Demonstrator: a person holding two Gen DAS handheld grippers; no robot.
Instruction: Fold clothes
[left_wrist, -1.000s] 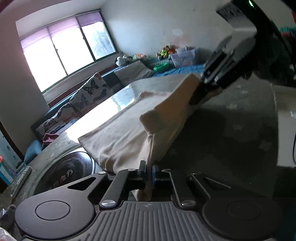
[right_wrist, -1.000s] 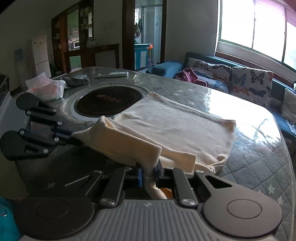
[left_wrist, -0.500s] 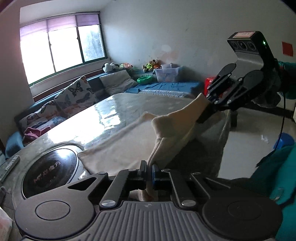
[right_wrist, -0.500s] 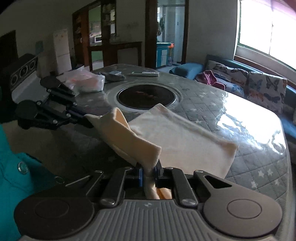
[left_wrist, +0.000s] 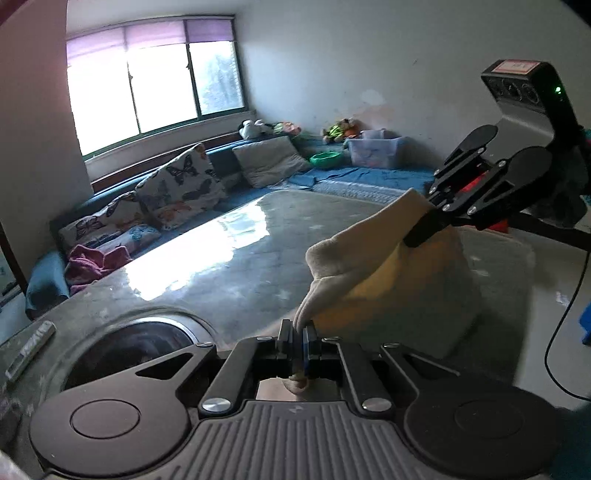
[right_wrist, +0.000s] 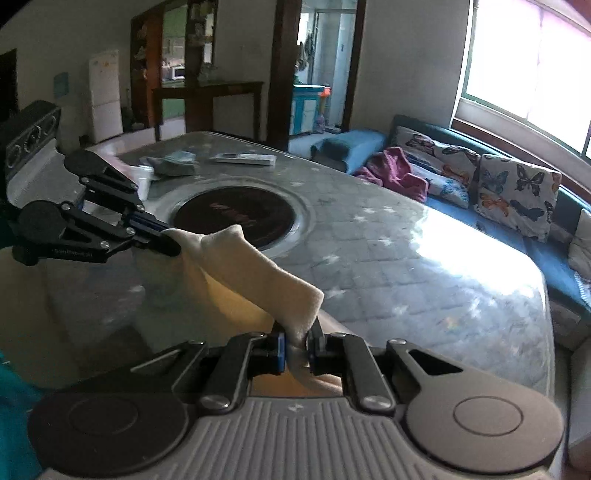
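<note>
Aloft between both hands, the cream garment hangs off the counter, left gripper and right gripper jaws each clamped on a corner. Keeping the top edge taut and level should let it lay down square.

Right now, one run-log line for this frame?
step: fold, lift | left gripper: shut on cloth | right gripper: shut on cloth | cloth: hanging between both, above table
</note>
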